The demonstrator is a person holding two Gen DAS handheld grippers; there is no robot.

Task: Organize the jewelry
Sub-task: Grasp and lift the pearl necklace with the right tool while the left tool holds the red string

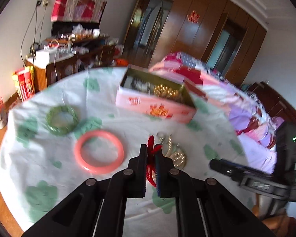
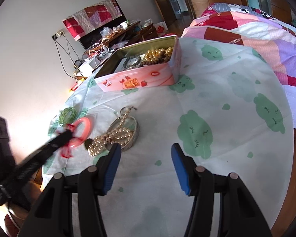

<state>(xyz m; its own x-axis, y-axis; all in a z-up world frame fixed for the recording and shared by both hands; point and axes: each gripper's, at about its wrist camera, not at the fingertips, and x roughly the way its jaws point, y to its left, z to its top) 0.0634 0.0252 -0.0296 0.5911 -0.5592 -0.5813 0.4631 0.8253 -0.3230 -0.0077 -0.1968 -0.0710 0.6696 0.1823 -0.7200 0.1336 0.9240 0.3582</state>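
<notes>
Left gripper [image 1: 152,148] pinched shut on a red braided cord [image 1: 151,159], lifted clear of the round table draped in white cloth with green cloud prints [image 1: 55,154]; cord ends dangling below the fingers, seen blurred from the right wrist camera [image 2: 68,138]. Right gripper [image 2: 146,148] empty, jaws spread about halfway, hovering over bare cloth. Just beside its left blue pad [image 2: 113,169]: a string of pale gold pearl-like beads [image 2: 112,136] heaped over a silver metal bangle [image 2: 133,136]. Left of that, flat on the cloth, a smooth pink plastic bangle [image 1: 98,152], then a green segmented bangle [image 1: 61,119], the two apart. Farther back, an open pink rectangular tin [image 2: 140,79] holding gold beads [image 2: 157,54] and a dark beaded bracelet [image 2: 132,61]. Behind the table, a bed with a patchwork quilt [image 2: 256,33].
</notes>
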